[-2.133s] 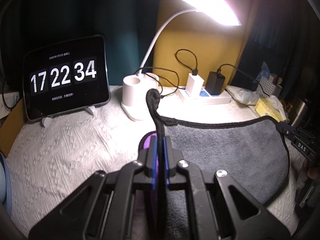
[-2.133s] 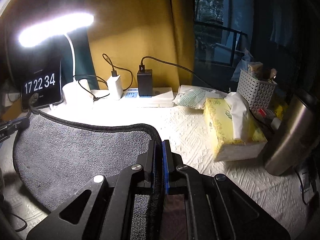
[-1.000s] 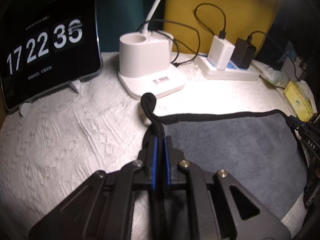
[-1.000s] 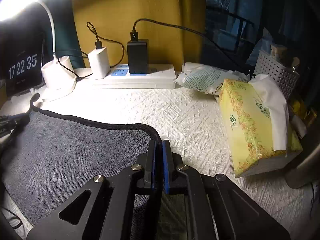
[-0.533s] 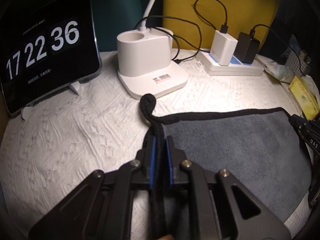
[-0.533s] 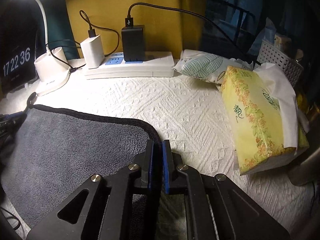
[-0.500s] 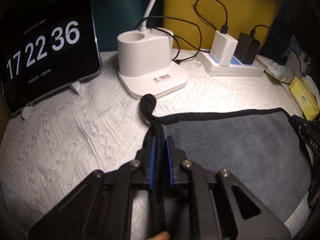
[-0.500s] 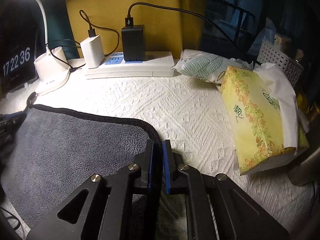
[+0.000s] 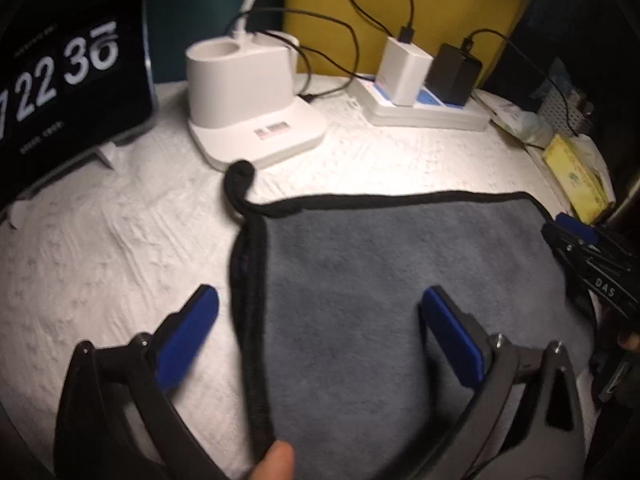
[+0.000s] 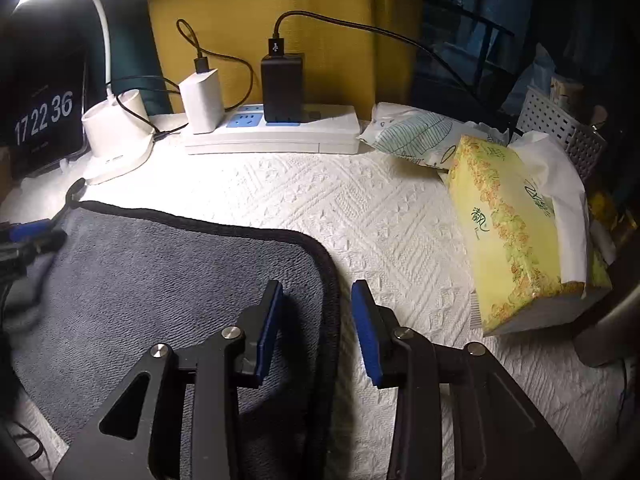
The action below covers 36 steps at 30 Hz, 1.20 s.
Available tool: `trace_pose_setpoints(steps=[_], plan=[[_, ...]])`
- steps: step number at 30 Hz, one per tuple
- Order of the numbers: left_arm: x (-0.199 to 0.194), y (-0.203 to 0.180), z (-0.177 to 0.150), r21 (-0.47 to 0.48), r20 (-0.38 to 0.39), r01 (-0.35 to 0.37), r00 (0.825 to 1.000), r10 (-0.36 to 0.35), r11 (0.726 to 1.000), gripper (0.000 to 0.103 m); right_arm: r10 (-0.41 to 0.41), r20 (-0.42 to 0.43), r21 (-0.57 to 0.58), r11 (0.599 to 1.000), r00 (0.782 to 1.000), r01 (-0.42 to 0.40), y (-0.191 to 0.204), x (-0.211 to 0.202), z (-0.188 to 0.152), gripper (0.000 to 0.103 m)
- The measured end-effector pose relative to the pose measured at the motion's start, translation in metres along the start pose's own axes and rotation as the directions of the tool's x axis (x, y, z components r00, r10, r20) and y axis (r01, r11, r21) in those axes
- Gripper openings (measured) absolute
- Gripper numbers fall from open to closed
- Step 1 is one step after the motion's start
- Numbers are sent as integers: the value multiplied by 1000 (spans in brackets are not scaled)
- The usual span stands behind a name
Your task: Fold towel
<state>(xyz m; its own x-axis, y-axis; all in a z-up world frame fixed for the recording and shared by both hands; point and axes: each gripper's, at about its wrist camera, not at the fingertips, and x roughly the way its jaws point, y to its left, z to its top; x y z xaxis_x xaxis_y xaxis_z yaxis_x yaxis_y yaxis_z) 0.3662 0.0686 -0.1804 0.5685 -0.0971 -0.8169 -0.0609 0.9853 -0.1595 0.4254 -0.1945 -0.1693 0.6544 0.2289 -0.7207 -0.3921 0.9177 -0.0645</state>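
A grey towel (image 9: pixel 392 288) with black piping lies flat on the white textured tablecloth (image 9: pixel 100 248); it also shows in the right wrist view (image 10: pixel 160 280). Its hanging loop (image 9: pixel 239 178) points toward the lamp base. My left gripper (image 9: pixel 320 316) is open wide, its blue pads either side of the towel's left edge, holding nothing. My right gripper (image 10: pixel 318 314) is open, its pads straddling the towel's right edge near the far corner. The right gripper also shows at the right edge of the left wrist view (image 9: pixel 580 248).
A white lamp base (image 9: pixel 248 108), a tablet clock (image 9: pixel 60 76) and a power strip with chargers (image 10: pixel 272 128) stand at the back. A yellow tissue box (image 10: pixel 516 236), a wipes pack (image 10: pixel 416 132) and a white basket (image 10: pixel 560 132) sit at the right.
Both grippers have opened and let go of the towel's edges. The towel now rests flat on the table. The left gripper opened wider than the right.
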Motion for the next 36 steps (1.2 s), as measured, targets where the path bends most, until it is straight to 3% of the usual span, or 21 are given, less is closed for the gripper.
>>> trace_pose_setpoints(steps=[1,4,14,36], plan=[[-1,-5,-2,25,14,-32,999,31,999,103,2,1,-2,1000,1000,-2,1,-1,0,40],[-5,-5,-4,-1,15,-21,1000,21,1000,103,6,6,-5,1000,1000,-6,2,-4,0,40],[-34,-19,-14,46,59,-67,996,64,997,103,5,45,2,1000,999,-5,4,-32,-3,40],[-122,-35,-54,-4,194,-70,978,69,998,103,8,120,-2,1000,993,-7,22,-112,-32,40]])
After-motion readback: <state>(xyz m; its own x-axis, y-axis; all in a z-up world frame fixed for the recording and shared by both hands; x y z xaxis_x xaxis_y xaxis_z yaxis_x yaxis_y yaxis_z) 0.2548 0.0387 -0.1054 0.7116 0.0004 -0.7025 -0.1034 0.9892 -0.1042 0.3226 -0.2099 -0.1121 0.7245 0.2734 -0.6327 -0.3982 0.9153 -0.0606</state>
